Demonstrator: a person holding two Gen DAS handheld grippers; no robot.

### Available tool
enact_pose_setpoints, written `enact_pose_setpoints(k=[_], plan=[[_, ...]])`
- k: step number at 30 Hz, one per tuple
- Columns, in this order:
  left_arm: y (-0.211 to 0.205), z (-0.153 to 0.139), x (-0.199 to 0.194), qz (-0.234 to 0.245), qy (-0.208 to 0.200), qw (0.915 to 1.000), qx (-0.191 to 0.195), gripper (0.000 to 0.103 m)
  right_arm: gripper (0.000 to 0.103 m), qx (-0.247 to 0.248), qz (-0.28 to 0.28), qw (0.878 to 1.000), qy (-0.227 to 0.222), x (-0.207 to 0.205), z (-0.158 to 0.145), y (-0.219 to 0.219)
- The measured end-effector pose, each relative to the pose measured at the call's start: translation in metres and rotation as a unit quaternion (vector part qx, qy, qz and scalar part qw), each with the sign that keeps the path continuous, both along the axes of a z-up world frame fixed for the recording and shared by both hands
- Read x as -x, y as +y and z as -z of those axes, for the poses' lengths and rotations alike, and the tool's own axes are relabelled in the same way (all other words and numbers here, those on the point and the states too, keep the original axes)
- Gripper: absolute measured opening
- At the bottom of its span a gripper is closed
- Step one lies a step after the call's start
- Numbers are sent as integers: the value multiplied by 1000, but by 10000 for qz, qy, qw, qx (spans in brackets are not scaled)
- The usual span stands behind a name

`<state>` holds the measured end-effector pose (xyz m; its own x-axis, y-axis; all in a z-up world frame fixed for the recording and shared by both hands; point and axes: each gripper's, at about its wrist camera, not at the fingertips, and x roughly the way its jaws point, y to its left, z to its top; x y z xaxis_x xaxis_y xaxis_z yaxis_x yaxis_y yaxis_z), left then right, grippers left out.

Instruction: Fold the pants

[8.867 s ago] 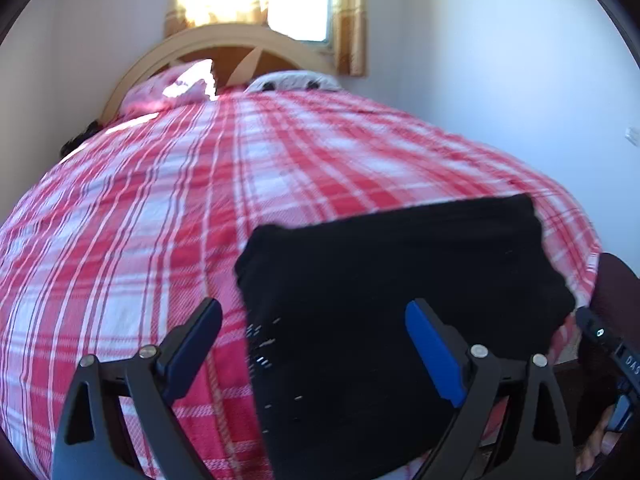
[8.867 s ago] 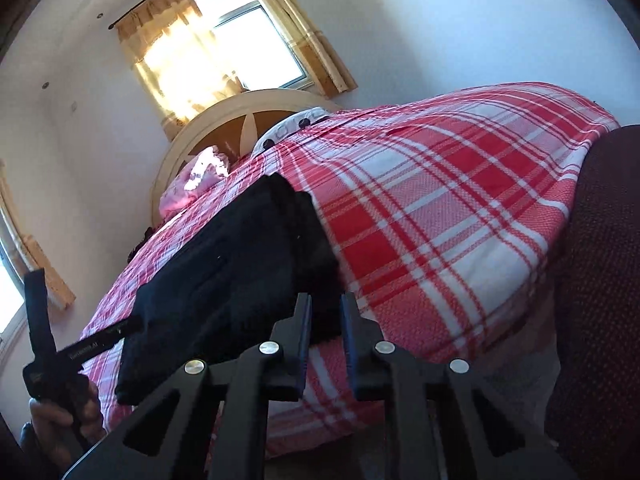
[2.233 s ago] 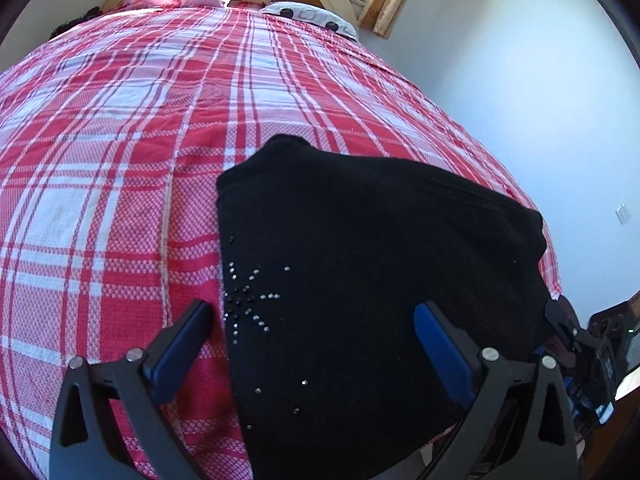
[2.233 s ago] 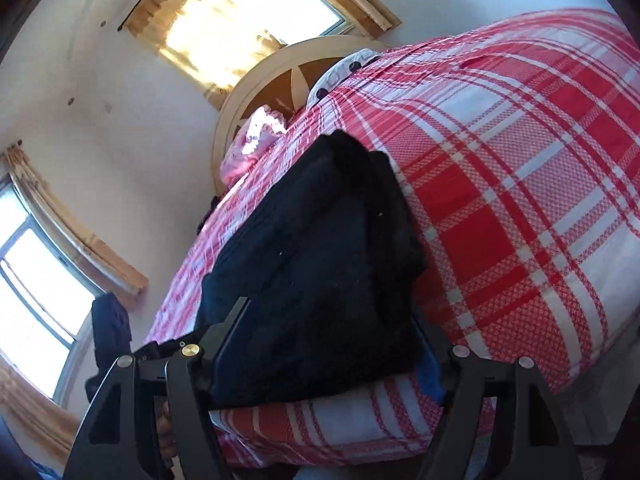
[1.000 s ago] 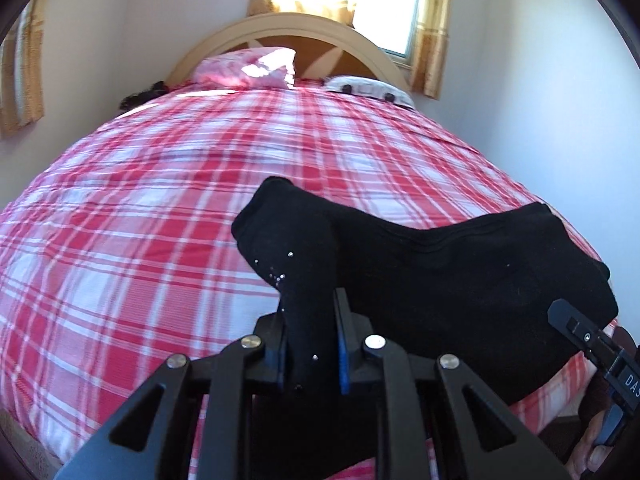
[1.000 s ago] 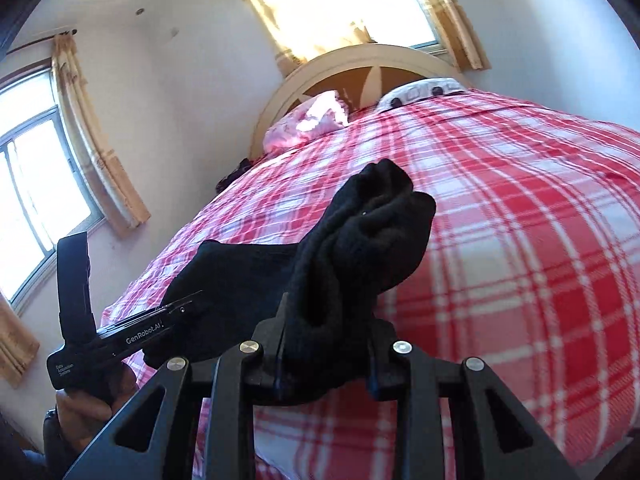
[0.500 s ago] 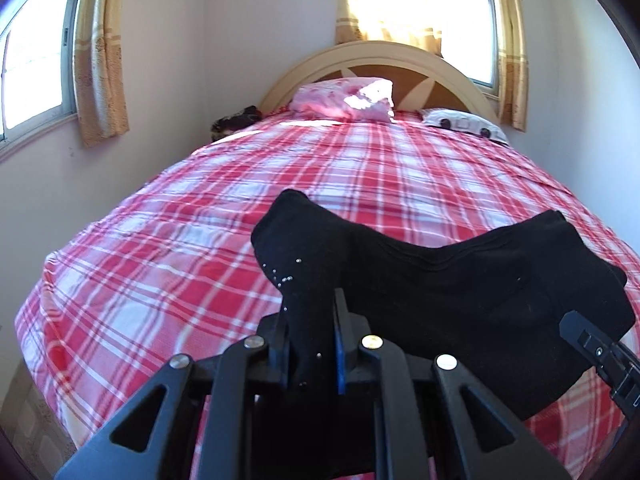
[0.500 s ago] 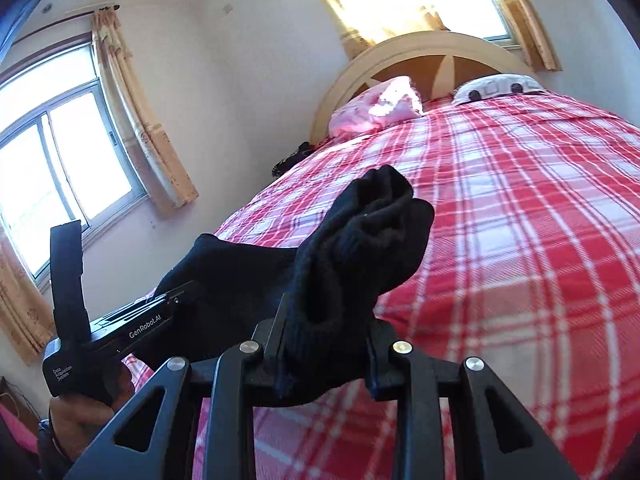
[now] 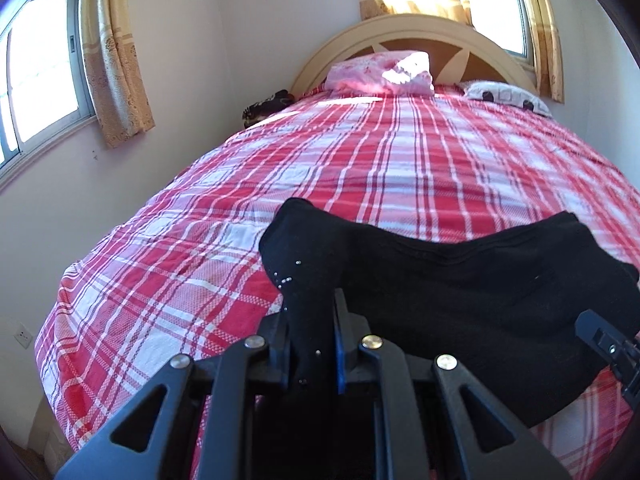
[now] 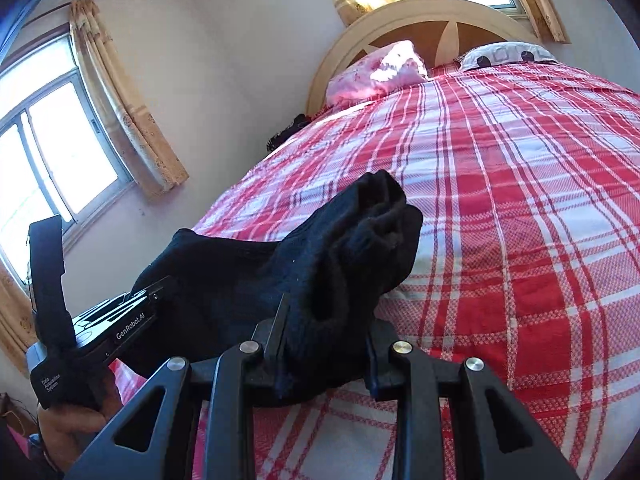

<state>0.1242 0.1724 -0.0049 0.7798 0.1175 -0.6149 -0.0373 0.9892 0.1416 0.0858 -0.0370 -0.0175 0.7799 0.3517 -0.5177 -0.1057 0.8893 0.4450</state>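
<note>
The folded black pants [image 9: 460, 276] hang between both grippers above the red plaid bed [image 9: 360, 168]. My left gripper [image 9: 312, 344] is shut on their left end, where small silver studs show. My right gripper [image 10: 326, 344] is shut on the bunched right end of the pants [image 10: 352, 240]. The cloth sags between the two grips. The left gripper's body [image 10: 96, 328] and the hand holding it show at the lower left of the right wrist view. The right gripper's body [image 9: 612, 348] shows at the right edge of the left wrist view.
A pink pillow [image 9: 380, 74] and a white patterned pillow [image 9: 504, 96] lie at the arched headboard [image 9: 420, 28]. Curtained windows [image 9: 36, 68] are on the left wall and behind the bed. A dark item [image 9: 266, 106] lies beside the bed's far left corner.
Both grippers closed on the pants' ends and lifted them off the bed. Over the last second they have swung left with the pants, bringing the left window wall into view.
</note>
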Motion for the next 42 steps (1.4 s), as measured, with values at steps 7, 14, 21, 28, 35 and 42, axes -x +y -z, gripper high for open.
enact_pose_setpoints(k=[7, 14, 21, 28, 35, 42], plan=[[0, 20, -9, -34, 148, 9997, -175, 17, 31, -147, 91, 9995, 279, -6, 19, -5], [0, 26, -14, -106, 329, 9991, -227, 28, 37, -676, 70, 9954, 673, -16, 39, -20], [6, 28, -15, -471, 335, 9977, -343, 61, 43, -1093, -26, 9916, 686, -11, 44, -31], [24, 23, -9, -796, 364, 9960, -168, 93, 52, -930, 558, 9937, 292, 38, 29, -42], [15, 12, 22, -675, 211, 9968, -384, 93, 53, 185, 1045, 9943, 93, 79, 8, -33], [3, 4, 59, -488, 185, 9986, 79, 93, 56, 511, 824, 9953, 77, 101, -8, -25]])
